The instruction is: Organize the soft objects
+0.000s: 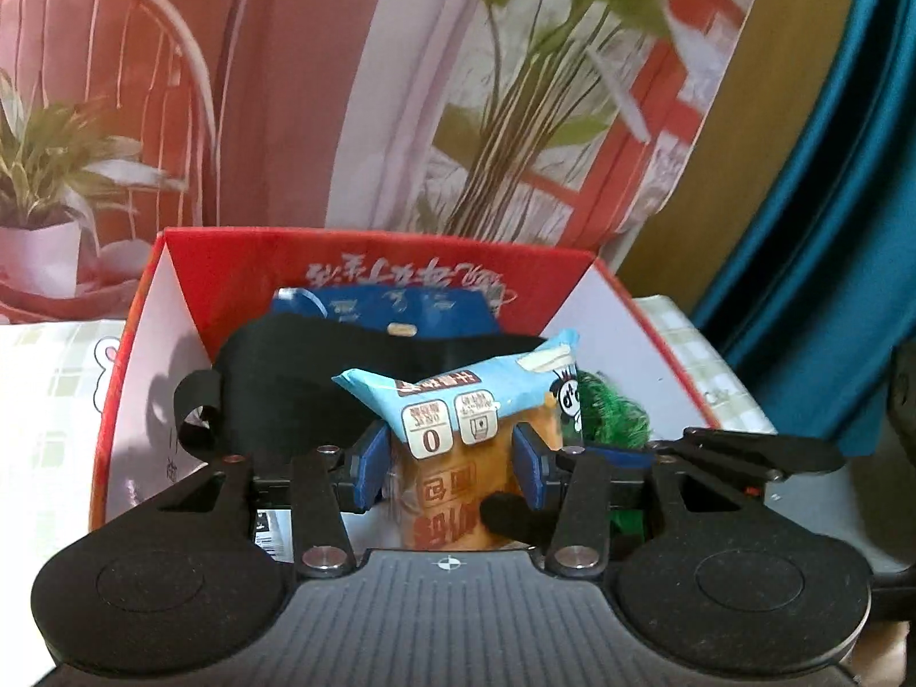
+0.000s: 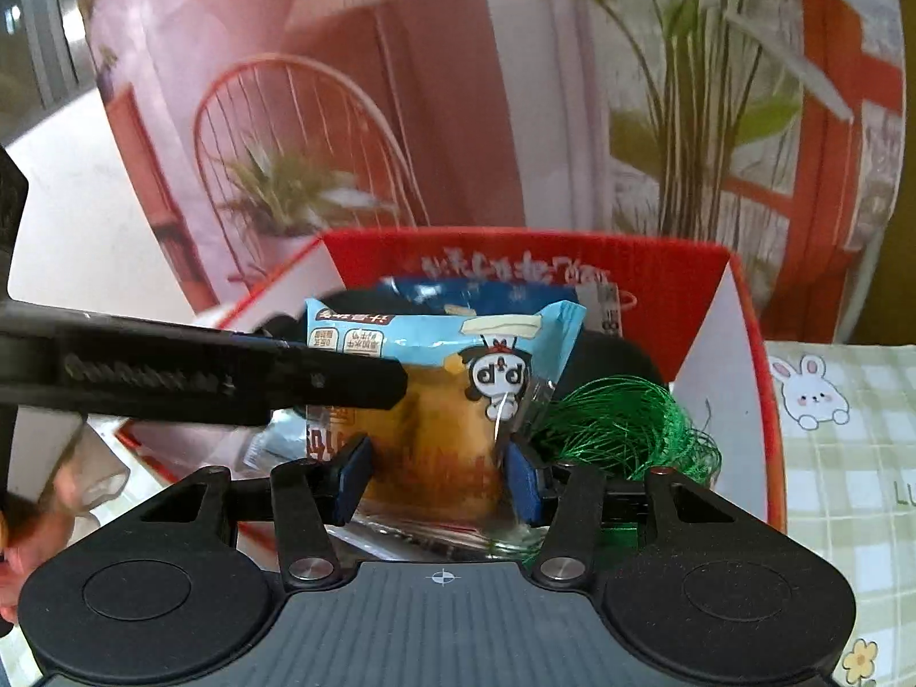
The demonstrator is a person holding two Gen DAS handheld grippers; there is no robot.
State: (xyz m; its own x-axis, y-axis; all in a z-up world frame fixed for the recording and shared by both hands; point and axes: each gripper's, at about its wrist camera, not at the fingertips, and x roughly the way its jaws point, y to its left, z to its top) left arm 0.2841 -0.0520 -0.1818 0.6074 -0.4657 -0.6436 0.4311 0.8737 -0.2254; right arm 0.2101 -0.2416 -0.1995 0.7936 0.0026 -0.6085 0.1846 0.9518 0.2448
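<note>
A packaged bread in a light-blue and clear wrapper (image 1: 458, 418) stands upright over a red cardboard box (image 1: 131, 355). My left gripper (image 1: 449, 466) is shut on its lower part. My right gripper (image 2: 438, 481) is also closed on the same bread pack (image 2: 446, 401) from the other side. In the box lie a black fabric item (image 1: 286, 383), a blue packet (image 1: 389, 309) and a green tinsel ball (image 2: 624, 429). The left gripper's arm (image 2: 200, 378) crosses the right wrist view at the left.
The box (image 2: 750, 355) sits on a green-checked cloth with rabbit prints (image 2: 830, 441). A printed backdrop with a chair and plants (image 1: 401, 86) stands behind. A teal curtain (image 1: 830, 200) hangs at the right. A person's hand (image 2: 28, 526) shows at the left edge.
</note>
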